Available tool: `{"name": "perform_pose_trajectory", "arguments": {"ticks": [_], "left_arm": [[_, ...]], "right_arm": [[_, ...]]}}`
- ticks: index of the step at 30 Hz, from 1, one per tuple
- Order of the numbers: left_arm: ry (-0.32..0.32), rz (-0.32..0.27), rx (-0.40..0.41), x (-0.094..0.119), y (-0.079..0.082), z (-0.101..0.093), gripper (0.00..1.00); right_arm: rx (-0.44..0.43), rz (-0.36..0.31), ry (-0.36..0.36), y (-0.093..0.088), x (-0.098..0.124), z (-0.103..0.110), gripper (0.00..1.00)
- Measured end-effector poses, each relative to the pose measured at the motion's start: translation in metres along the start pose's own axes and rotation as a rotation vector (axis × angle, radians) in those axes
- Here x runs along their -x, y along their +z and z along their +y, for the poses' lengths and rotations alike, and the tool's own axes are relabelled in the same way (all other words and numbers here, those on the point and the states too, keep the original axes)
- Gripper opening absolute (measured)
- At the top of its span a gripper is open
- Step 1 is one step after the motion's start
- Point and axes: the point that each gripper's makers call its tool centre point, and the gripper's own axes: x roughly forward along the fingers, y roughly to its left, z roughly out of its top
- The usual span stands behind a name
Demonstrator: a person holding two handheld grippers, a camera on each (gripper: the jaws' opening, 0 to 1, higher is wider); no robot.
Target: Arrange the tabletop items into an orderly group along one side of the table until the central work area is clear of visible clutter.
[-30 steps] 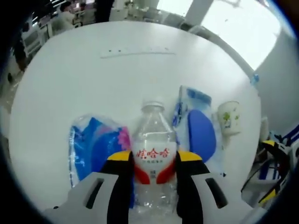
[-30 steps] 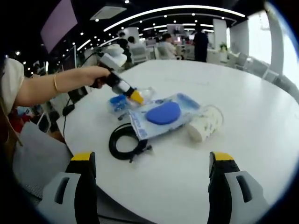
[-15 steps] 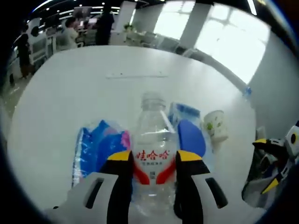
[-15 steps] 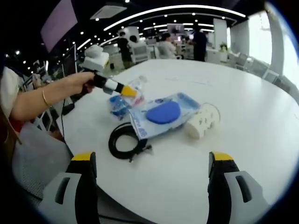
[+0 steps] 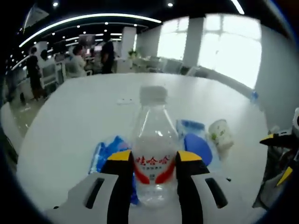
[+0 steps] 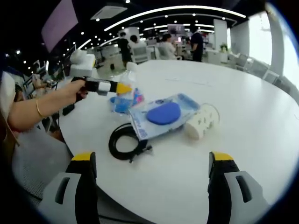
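Bottle clamped in my left gripper, upright, above the table's near side.

The bottle (image 5: 153, 149) sits between my left gripper's (image 5: 153, 170) jaws, gripped at the red label, cap up; in the right gripper view it shows by the left gripper (image 6: 122, 87), lifted over the blue packet (image 6: 125, 103). Beyond lie the blue pouch (image 6: 162, 113), a tipped paper cup (image 6: 202, 121) touching its edge, and a coiled black cable (image 6: 127, 142) just beside the pouch on the table (image 6: 243, 93). My right gripper (image 6: 152, 175) hangs with jaws wide apart, holding nothing. To do this well, I judge: keep the bottle vertical, carry it clear of the packet, set it flat near the edge, and release only once it stands steady.
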Motion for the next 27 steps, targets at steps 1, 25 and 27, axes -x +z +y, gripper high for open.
{"name": "perform_pose_trajectory", "arguments": {"ticks": [1, 25, 27], "left_arm": [[0.002, -0.012, 0.000, 0.001, 0.002, 0.001, 0.33], [0.137, -0.172, 0.011, 0.016, 0.043, 0.038, 0.33], [0.143, -0.169, 0.013, 0.016, 0.044, 0.044, 0.33]], "right_arm": [[0.000, 0.000, 0.000, 0.000, 0.000, 0.000, 0.99], [0.012, 0.018, -0.006, -0.003, -0.001, 0.000, 0.99], [0.011, 0.019, -0.007, -0.003, -0.001, 0.000, 0.99]]}}
